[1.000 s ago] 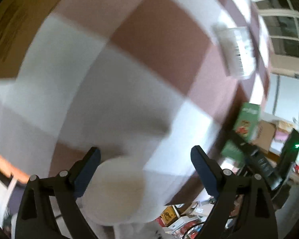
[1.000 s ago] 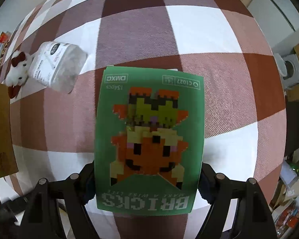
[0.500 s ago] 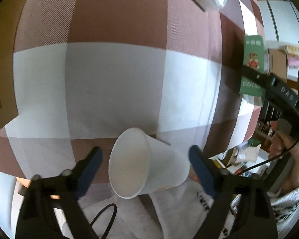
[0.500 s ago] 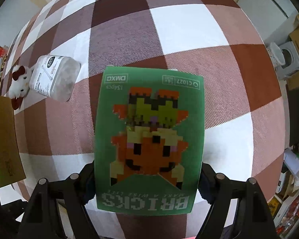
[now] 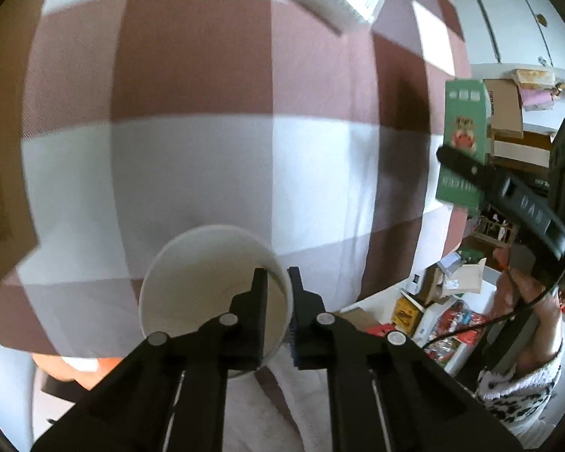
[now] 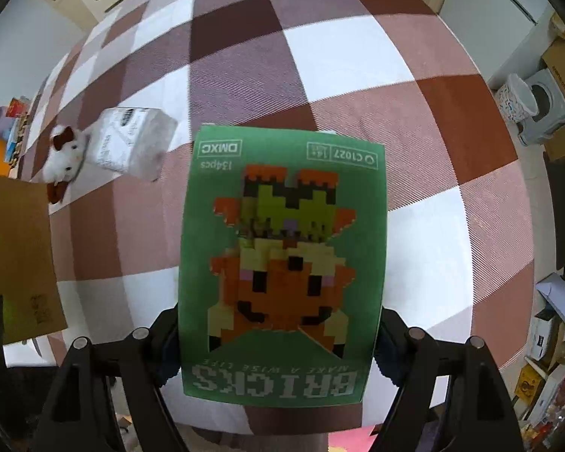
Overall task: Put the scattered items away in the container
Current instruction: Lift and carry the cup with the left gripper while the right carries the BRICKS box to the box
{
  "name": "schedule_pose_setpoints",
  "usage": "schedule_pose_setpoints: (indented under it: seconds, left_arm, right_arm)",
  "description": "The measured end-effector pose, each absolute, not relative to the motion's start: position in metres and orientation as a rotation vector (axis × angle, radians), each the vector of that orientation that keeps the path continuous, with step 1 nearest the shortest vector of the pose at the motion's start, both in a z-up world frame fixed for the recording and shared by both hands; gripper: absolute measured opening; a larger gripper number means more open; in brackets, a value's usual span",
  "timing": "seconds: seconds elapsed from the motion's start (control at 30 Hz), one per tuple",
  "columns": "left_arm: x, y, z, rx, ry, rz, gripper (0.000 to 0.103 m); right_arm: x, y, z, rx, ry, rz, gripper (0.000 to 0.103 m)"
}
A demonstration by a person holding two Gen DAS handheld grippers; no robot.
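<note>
The left tongs [image 5: 278,282] pinch the near wall of the white paper cup [image 5: 207,263] above the checked tabletop [image 5: 207,94]. The right tongs [image 6: 278,342] clamp the green bricks box [image 6: 282,263] by its sides; its lower end is hidden.

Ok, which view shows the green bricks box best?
The right wrist view: the green bricks box fills the centre, its printed front facing the camera, gripped at both side edges. The left wrist view shows it only small and foreshortened at the right edge.
</note>
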State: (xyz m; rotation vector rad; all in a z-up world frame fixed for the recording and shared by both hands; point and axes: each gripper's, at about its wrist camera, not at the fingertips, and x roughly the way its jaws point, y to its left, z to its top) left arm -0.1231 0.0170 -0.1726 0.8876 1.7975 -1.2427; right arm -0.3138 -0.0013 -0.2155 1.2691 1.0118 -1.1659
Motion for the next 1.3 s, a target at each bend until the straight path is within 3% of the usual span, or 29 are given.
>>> schedule_pose_setpoints:
  seconds: [0.23, 0.4, 1.3]
  left_arm:
    - [-0.124, 0.006, -0.162, 0.913, 1.723, -1.261, 0.007]
    - [-0.121, 0.006, -0.154, 0.938, 1.676, -1.278, 0.006]
    - [-0.093, -0.017, -0.047, 0.845, 1.38, -1.352, 0.006]
  right_arm:
    - [-0.365, -0.041, -0.191, 1.234, 0.975, -1.155, 0.082]
    - [-0.317, -0.021, -0.162, 1.206, 0.958, -1.162, 0.082]
    - [-0.272, -0.039, -0.089, 1.05, 0.967, -1.093, 0.082]
